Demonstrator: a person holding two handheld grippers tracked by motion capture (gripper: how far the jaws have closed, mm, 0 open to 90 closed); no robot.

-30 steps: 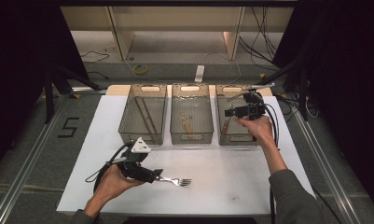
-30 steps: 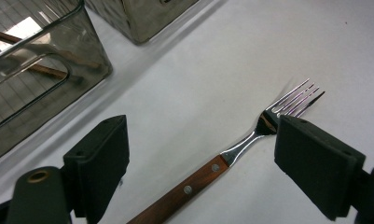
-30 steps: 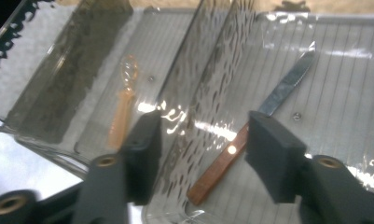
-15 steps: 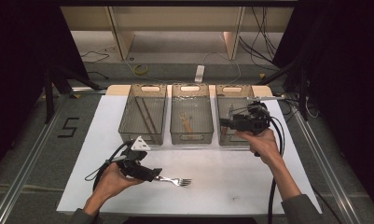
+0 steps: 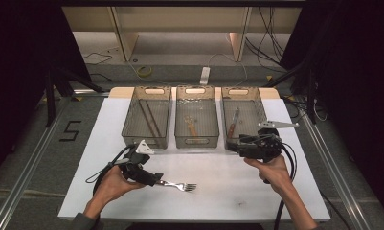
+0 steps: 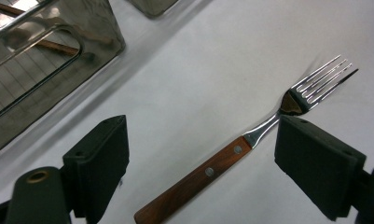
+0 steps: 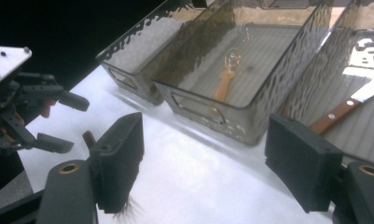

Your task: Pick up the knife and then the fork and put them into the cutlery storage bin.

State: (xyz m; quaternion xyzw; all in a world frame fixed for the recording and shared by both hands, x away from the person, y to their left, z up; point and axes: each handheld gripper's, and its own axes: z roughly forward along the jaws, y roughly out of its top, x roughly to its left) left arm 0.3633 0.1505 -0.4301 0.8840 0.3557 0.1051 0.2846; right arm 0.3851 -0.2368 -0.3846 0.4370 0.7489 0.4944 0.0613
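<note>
A fork [image 6: 231,158] with a wooden handle lies flat on the white table, tines [image 5: 189,186] pointing right. My left gripper [image 5: 156,181] rests low over its handle. In the left gripper view the left gripper [image 6: 203,123] stands open, the handle lying between the jaws with neither pad touching it. My right gripper [image 5: 233,144] hovers in front of the right bin [image 5: 262,112], pointing left. Its jaws have just been opening, and the right gripper [image 7: 205,135] is open with nothing between the jaws. A wooden-handled knife [image 7: 343,112] lies in that bin.
Three clear bins stand side by side at the back of the white sheet. The left bin [image 5: 132,117] holds thin dark sticks, the middle bin [image 5: 180,120] a spoon [image 7: 226,79]. Cables trail from both grippers. Dark floor surrounds the table.
My right gripper has drawn back from above the right bin toward the person and now sits in front of it. The left gripper and fork have stayed put.
</note>
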